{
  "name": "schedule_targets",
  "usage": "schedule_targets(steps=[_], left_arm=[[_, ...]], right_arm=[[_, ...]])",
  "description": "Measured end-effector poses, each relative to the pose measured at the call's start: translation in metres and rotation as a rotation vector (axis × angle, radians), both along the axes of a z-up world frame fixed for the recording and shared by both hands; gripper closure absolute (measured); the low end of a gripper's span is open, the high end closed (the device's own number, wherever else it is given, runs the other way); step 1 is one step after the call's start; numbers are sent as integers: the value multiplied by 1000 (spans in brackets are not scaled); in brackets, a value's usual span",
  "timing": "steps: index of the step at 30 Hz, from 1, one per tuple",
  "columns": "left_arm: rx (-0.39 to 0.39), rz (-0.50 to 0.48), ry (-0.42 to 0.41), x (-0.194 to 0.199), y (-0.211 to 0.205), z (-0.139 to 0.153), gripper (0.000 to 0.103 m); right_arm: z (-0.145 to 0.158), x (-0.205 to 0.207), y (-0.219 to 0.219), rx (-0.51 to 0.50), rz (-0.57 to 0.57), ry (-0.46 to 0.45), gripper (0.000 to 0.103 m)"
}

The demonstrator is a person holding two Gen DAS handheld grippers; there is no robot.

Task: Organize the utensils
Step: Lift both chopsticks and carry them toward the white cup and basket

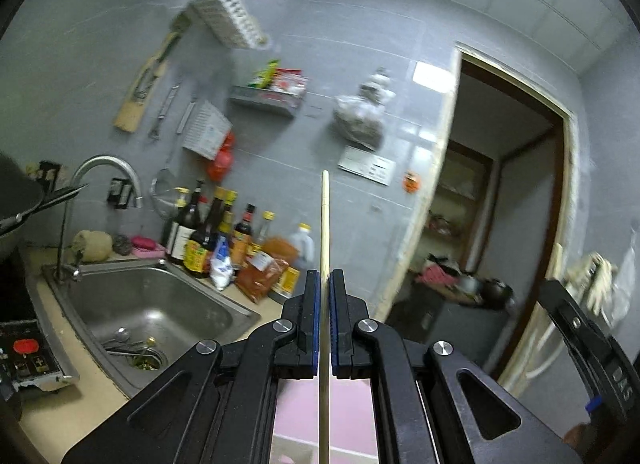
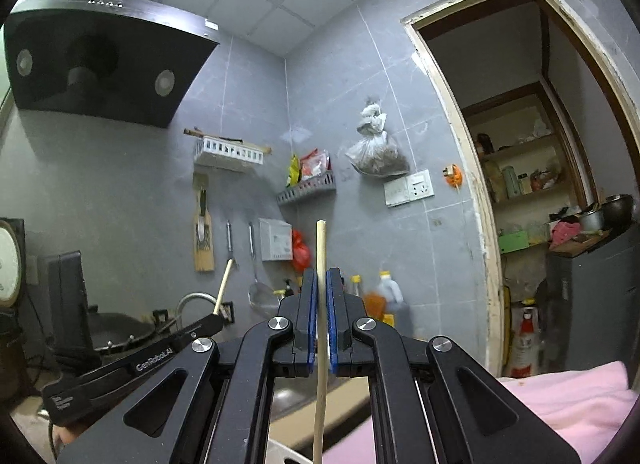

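Wooden chopstick [image 1: 325, 224] clamped in left tool [image 1: 325, 284], sticking out past the tips, held above sink [image 1: 160, 304] and desk [image 1: 52, 420]. Second chopstick [image 2: 321, 248] clamped likewise in right tool [image 2: 321, 284], aimed at tiled wall [image 2: 340, 104].

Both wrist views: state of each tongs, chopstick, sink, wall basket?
left tongs: shut on a chopstick
left chopstick: clamped, sticking out past the tips
right tongs: shut on a chopstick
right chopstick: clamped, sticking out past the tips
sink: no water visible, a spoon in it
white wall basket: hung on wall, contents unclear
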State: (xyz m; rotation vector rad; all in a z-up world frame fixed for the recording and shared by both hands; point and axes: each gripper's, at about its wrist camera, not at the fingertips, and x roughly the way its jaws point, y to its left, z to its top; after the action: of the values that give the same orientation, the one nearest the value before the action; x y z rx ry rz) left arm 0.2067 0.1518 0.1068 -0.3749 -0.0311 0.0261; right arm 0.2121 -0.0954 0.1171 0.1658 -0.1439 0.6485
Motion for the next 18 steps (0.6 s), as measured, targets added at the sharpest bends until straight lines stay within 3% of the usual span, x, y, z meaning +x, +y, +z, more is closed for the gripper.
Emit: schedule_targets(steps=[9, 18], left_arm=[[-46, 111, 33, 12, 10, -24, 101], [42, 182, 80, 15, -20, -53, 101]], right_arm=[[-29, 12, 16, -54, -19, 19, 100], [-53, 15, 25, -135, -40, 52, 100]])
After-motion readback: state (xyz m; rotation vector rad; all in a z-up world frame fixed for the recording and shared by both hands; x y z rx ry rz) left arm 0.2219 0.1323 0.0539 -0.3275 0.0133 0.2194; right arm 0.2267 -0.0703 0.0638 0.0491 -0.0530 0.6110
